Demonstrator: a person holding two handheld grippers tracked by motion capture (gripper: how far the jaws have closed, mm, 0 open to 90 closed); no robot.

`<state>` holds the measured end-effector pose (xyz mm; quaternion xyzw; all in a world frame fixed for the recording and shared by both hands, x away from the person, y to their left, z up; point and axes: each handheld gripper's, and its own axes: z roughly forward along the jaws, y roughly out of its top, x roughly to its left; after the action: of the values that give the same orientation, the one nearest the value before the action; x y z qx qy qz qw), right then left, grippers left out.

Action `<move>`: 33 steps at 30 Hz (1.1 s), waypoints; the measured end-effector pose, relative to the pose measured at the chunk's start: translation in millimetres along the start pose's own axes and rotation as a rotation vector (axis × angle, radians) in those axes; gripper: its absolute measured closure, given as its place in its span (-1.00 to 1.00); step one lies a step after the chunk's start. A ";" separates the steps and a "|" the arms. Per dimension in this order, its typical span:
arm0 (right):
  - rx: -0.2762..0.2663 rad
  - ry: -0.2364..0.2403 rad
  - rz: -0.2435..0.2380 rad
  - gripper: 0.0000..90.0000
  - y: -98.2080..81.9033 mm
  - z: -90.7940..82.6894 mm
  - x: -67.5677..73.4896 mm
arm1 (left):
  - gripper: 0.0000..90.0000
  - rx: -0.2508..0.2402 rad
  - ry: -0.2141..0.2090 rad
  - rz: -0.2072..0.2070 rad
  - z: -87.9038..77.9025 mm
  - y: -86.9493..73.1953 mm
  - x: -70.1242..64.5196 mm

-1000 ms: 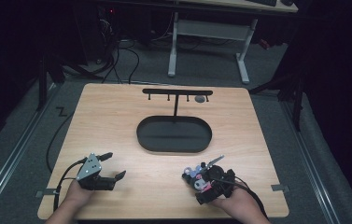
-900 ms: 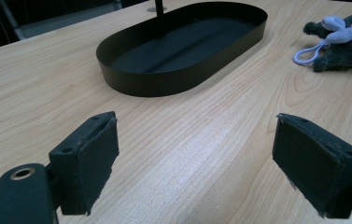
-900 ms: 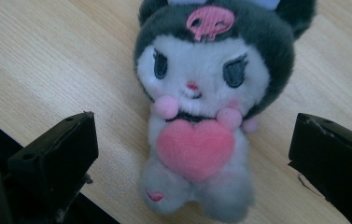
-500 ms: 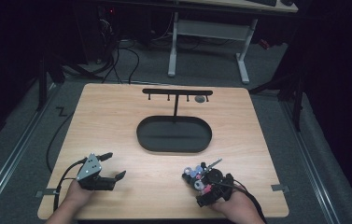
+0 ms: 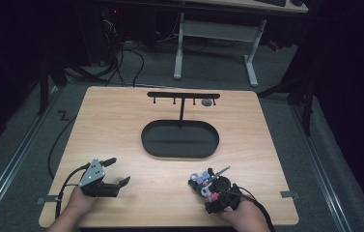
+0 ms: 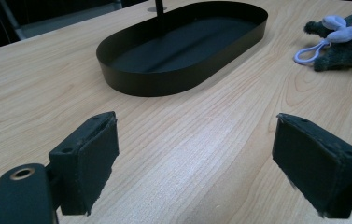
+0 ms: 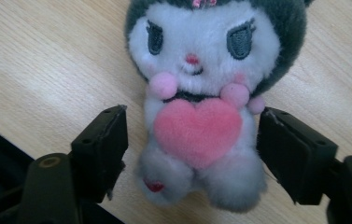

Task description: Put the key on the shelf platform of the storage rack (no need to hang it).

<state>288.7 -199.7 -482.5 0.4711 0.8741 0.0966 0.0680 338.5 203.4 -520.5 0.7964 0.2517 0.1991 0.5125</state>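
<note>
Plush toy (image 7: 201, 126) lies on desk (image 5: 136, 121) at near right edge, between jaws of right claw (image 7: 192, 154); jaws partly open, just been closing, pads beside toy body, firm contact not confirmed.
Risk 1: soft body compresses; grip slips on lift.
Risk 2: pads catch heart or arm only; toy hangs askew.
Risk 3: loop snags on jaw.
Left claw (image 6: 194, 163) wide open, empty, well apart from toy.
Black oval tray (image 5: 143, 140) with hook stand (image 5: 182, 96) mid-desk; path to tray unobstructed.
</note>
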 end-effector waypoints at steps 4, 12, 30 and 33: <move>0.008 0.000 -0.010 -0.32 -1.3 2.6 4.2 | -0.66 0.002 0.000 0.005 -0.1 0.1 -0.6; -0.015 0.009 -0.028 -0.09 -3.7 -1.1 -0.3 | -0.66 0.001 0.000 0.004 0.3 0.2 0.1; -0.029 0.008 0.021 0.05 3.7 -13.3 -7.6 | -0.66 -0.001 -0.001 0.002 0.2 0.2 0.3; -0.031 0.002 0.019 0.05 4.7 -15.5 -8.3 | -0.66 0.001 0.000 0.004 0.3 0.3 0.2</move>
<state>293.8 -205.7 -466.2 0.4783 0.8680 0.1114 0.0735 338.9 203.2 -520.3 0.7972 0.2499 0.2000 0.5119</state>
